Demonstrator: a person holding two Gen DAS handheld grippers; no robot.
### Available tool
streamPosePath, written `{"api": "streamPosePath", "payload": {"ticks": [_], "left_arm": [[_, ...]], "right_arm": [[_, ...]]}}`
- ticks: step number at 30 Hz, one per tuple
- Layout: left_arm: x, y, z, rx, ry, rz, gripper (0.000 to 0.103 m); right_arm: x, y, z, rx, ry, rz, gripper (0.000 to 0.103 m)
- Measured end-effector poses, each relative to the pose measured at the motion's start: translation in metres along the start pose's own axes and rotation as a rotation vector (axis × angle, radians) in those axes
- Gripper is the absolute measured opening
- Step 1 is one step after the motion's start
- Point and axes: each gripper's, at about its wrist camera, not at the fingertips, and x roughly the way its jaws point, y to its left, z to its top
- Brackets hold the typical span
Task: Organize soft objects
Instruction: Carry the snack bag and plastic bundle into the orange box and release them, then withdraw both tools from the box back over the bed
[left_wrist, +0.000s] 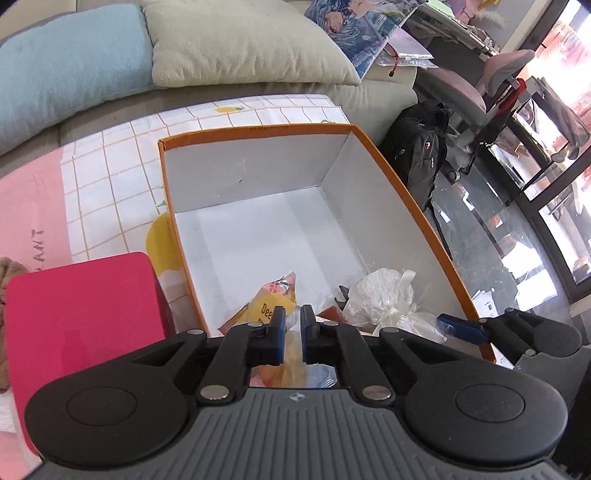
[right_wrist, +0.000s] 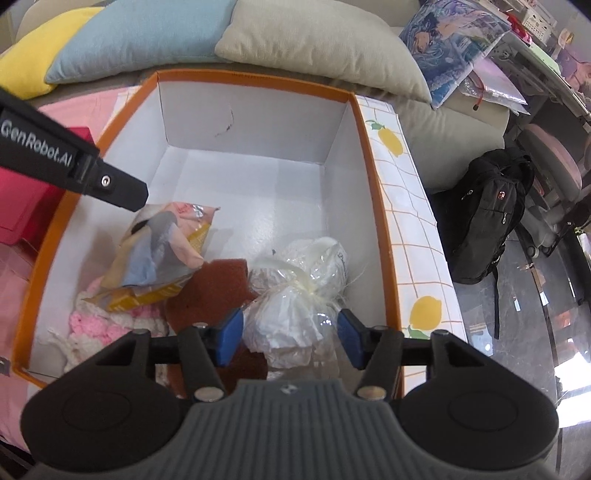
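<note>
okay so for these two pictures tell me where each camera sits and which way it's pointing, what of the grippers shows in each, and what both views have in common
Left wrist: sits on the left gripper, aimed steeply down into the orange box; its own jaws show, pinched on the yellow snack packet, with the right gripper's blue pad at the right edge.
Right wrist: sits on the right gripper, aimed down into the same box; its pads stand apart either side of the clear plastic bag; the left gripper's black finger enters top left.
Shared: box, packet, bag, cushions, black backpack.
</note>
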Motion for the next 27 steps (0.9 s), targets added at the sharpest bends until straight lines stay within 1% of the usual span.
{"api": "streamPosePath", "payload": {"ticks": [3,7,13,16,19,22,25,27], "left_arm": [[-0.007,-0.002,-0.003,0.010,-0.020,0.006,0.008],[-0.026,-0.006,-0.010,0.034,-0.063,-0.007,0.008],[-0.068,-0.017,-0.031,0.181,-0.199,0.013,0.008],[-0.087,-0.014,-0.047,0.225,-0.237,0.003,0.008],[-0.103,-0.008,-0.065,0.247,-0.261,0.021,0.008],[-0.116,0.006,-0.083,0.242,-0.278,0.054,0.008],[-0.126,0.024,-0.102,0.214,-0.274,0.104,0.008],[-0.132,0.037,-0.115,0.184,-0.264,0.136,0.008]], "right_arm": [[-0.008,0.002,0.000,0.003,-0.012,-0.002,0.057],[-0.023,0.006,0.000,0.010,-0.043,-0.007,0.058],[-0.061,0.018,-0.007,0.089,-0.162,-0.023,0.058],[-0.077,0.031,-0.012,0.131,-0.208,-0.009,0.058],[-0.089,0.050,-0.018,0.137,-0.241,0.018,0.057],[-0.097,0.070,-0.025,0.139,-0.256,0.071,0.057],[-0.103,0.087,-0.030,0.167,-0.259,0.147,0.057],[-0.106,0.101,-0.032,0.152,-0.268,0.181,0.057]]}}
